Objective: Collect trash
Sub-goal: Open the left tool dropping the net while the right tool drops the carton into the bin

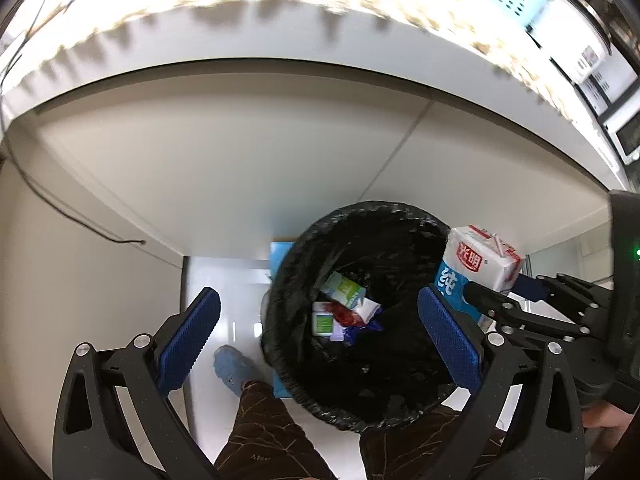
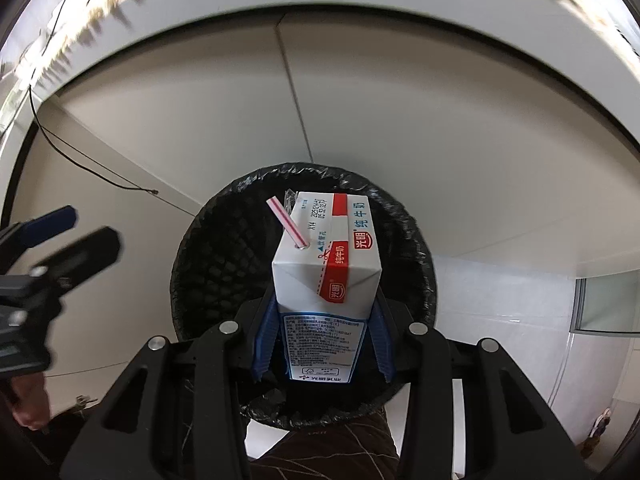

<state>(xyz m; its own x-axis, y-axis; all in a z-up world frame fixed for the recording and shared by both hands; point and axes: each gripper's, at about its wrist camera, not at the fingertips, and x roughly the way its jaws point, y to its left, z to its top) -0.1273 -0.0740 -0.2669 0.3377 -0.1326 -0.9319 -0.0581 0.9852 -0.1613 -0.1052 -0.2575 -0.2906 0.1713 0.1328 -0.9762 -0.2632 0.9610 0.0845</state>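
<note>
**Operator:** One carton is what I'm carrying at the moment: a milk carton [image 2: 326, 276], white with red and blue print, a striped straw [image 2: 287, 223] poking from its top. My right gripper [image 2: 325, 354] has its blue pads clamped on the carton's two lower side panels, and I've got it hanging directly over the bin [image 2: 192, 276], which is lined with a black bag.

**Observer:** And your left?

**Operator:** My left gripper [image 1: 316, 344] has its fingers spread wide with nothing between them, poised over the same bin. Looking down through it I see smaller cartons and wrappers [image 1: 344, 312] lying at the bottom.

**Observer:** How does the carton feel to hold?

**Operator:** I'd judge it light, probably drained since the straw is in. Paperboard like that is stiff along the edges but gives in the flat panels, so a hard squeeze would dent it and could push leftover milk out through the straw hole. The coating looks smooth, a bit slippery. Low on the sides, where I have it, seems the right place: flat faces for the pads.

**Observer:** Any worry on release?

**Operator:** Little. It sits well inside the rim, so I expect it drops cleanly.
</note>
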